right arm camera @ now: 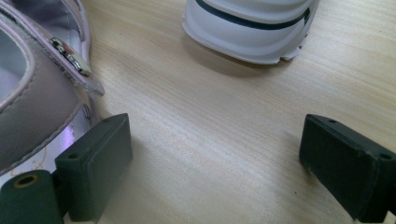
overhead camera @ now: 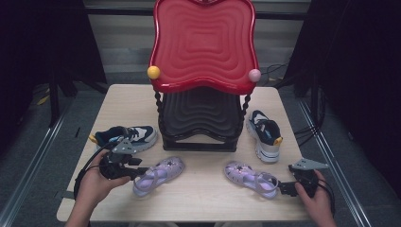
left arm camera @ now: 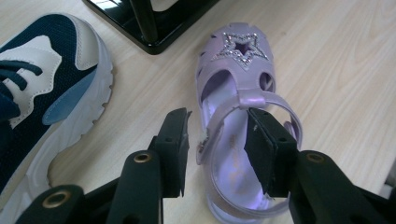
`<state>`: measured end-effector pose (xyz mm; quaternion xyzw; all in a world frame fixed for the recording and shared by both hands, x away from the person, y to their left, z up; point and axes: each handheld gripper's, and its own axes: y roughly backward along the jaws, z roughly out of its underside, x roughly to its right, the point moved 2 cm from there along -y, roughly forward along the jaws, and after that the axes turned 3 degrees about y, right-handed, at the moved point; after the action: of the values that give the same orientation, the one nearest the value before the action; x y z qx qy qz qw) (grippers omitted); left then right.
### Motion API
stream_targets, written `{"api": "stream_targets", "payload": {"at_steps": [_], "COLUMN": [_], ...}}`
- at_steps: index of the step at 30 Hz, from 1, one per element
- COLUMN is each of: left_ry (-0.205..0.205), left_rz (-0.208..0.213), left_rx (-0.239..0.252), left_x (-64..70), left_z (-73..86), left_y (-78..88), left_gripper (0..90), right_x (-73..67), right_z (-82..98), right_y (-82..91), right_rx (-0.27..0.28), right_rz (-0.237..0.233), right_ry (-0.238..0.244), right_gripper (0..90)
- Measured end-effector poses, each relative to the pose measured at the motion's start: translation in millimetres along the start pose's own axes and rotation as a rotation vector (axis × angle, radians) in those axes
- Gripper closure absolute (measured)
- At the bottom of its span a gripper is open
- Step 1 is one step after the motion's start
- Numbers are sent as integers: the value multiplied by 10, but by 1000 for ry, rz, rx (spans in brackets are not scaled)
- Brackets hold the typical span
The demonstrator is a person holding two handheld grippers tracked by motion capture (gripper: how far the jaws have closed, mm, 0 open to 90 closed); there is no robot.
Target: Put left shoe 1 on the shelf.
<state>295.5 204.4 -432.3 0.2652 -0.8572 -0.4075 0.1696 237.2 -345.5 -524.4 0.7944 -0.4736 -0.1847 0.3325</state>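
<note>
Two lilac sandals with star toes lie on the wooden table [overhead camera: 208, 203]. The left sandal [overhead camera: 158, 175] [left arm camera: 238, 60] has its heel end at my left gripper [overhead camera: 142, 172] [left arm camera: 217, 126]. Its jaws stand apart, one outside the sandal's side wall and one over the insole, and the pads do not press. The right sandal [overhead camera: 250, 177] [right arm camera: 28, 107] lies just left of my right gripper [overhead camera: 281, 188] [right arm camera: 215, 135], which is open wide over bare wood.
A two-tier stand with a red top tray [overhead camera: 203, 42] and a black lower tray [overhead camera: 201, 113] occupies the table's back middle. A navy and white sneaker [overhead camera: 127, 136] [left arm camera: 42, 93] lies left of it and its mate [overhead camera: 265, 135] [right arm camera: 252, 28] right.
</note>
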Motion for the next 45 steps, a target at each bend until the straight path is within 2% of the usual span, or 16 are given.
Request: {"api": "stream_targets", "payload": {"at_steps": [4, 7, 10, 15, 19, 21, 25, 32, 38, 45], "left_ry": [26, 15, 30, 17, 20, 23, 20, 30, 19, 41], "left_rz": [20, 15, 38, 42, 55, 56, 47, 63, 54, 55], "left_rx": [30, 29, 48, 98, 111, 110, 149, 168, 180, 196], "left_x": [-29, -39, -42, -47, -45, -46, -63, -42, -16, -28], "left_z": [66, 120, 171, 218, 252, 257, 275, 296, 280, 289], "left_y": [-47, -94, -159, -234, -298, -307, -337, -417, -468, -473], "left_gripper": [590, 586, 583, 564, 585, 585, 586, 599, 610, 628], "right_x": [0, 0, 0, 0, -1, 0, 0, -1, -1, -1], "right_z": [0, 0, 0, 0, 0, 0, 0, 0, 0, 0], "right_y": [0, 0, 0, 0, 0, 0, 0, 0, 0, 0], "right_rx": [0, 0, 0, 0, 0, 0, 0, 0, 0, 0], "right_rz": [0, 0, 0, 0, 0, 0, 0, 0, 0, 0], "right_ry": [0, 0, 0, 0, -1, 0, 0, -1, 0, -1], "right_gripper": [86, 86, 86, 86, 86, 86, 86, 86, 86, 86]}}
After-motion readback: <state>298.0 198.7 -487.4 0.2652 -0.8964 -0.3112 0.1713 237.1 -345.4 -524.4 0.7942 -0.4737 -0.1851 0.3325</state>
